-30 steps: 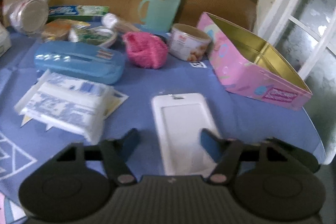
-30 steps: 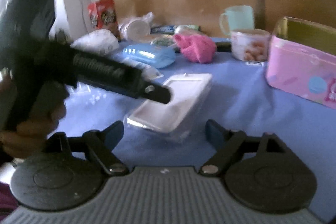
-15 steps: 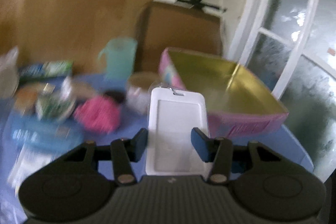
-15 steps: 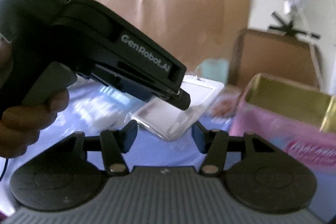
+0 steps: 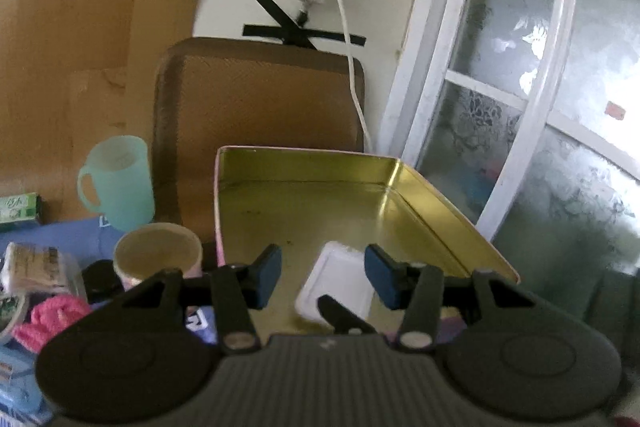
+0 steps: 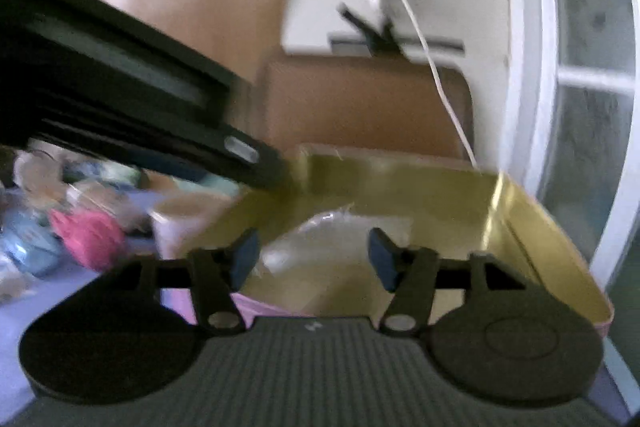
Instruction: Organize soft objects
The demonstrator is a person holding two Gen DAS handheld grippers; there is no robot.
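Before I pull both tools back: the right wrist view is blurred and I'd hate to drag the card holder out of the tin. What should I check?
1. White card holder inside the tin: ok, it lies on the gold floor.
2. Left tool free of the holder: ok, its pads are not on it.
3. Right tool has let go: cannot tell; its jaws are opening with the holder between them, but the view is blurred.
4. Tools clear of each other: cannot tell; the left one crosses close over the tin's corner.
5. Next soft thing in sight: ok, pink knit on the blue cloth.
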